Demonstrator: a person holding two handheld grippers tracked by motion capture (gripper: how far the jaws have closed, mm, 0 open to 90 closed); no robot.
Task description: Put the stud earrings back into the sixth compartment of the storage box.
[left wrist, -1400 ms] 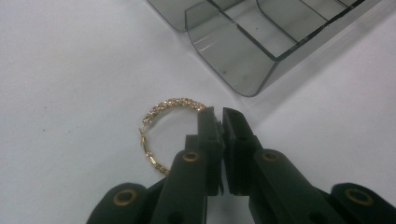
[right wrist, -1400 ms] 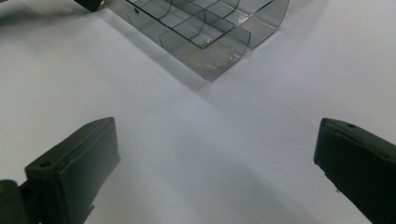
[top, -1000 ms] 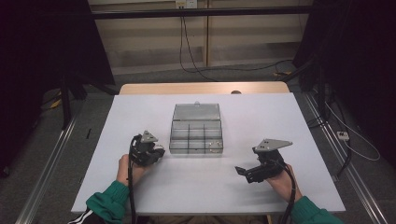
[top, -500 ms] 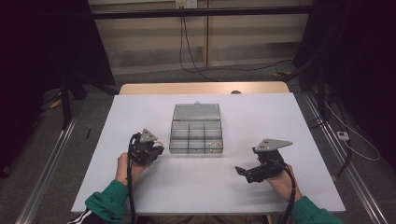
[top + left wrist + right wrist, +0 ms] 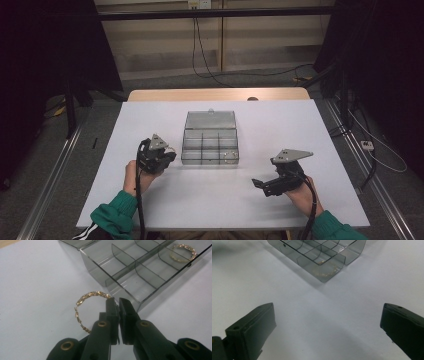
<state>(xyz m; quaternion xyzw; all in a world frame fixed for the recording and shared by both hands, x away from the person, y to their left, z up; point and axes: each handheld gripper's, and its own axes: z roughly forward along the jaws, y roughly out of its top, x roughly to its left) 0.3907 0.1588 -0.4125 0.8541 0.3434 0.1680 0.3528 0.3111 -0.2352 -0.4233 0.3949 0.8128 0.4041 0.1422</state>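
One thin pinch by my left gripper point(image 5: 117, 302) holds the gold bracelet point(image 5: 85, 307) — my right gripper point(image 5: 328, 322) gapes idle — and it could slip short of the organizer box point(image 5: 140, 277) at one o'clock.

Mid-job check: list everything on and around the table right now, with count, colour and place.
Clear smoky plastic compartment box: one, grey, table centre, lid open.
Gold chain bracelet: one, gold, pinched by the left gripper beside the box.
Second gold chain bracelet: one, gold, in a corner compartment.
White table: one.
Left gripper: black, fingers shut on the bracelet.
Right gripper: black, fingers wide open, near side right.
Green sleeves: two, bottom edge.
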